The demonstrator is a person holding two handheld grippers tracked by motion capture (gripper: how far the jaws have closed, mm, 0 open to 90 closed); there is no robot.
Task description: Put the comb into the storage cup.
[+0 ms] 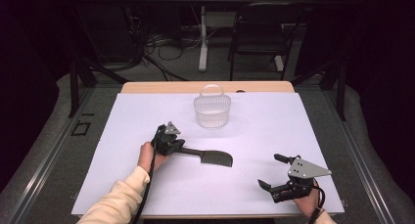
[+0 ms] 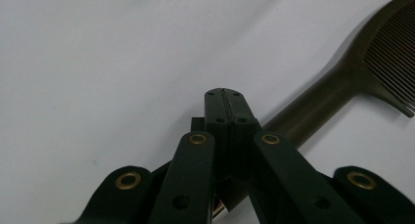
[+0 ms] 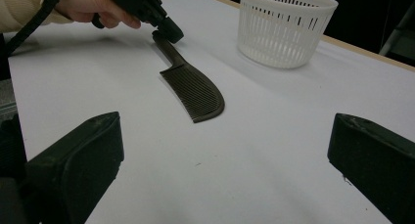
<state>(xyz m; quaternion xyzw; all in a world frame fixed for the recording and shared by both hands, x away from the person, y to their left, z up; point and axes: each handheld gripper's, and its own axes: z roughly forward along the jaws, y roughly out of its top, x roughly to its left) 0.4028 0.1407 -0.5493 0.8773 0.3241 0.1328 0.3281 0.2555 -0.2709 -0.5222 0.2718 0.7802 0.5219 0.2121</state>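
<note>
One dark comb [image 1: 208, 157] is lying on the white table sheet [image 1: 254, 136]. One white slotted basket [image 1: 212, 110] is standing there. Two grippers are showing: left gripper [image 1: 177, 146], right gripper [image 1: 271, 171]. One dark chair [image 1: 259, 35] is standing behind.

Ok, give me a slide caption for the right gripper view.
Left gripper at the dark comb handle on white table; white basket behind.
</note>
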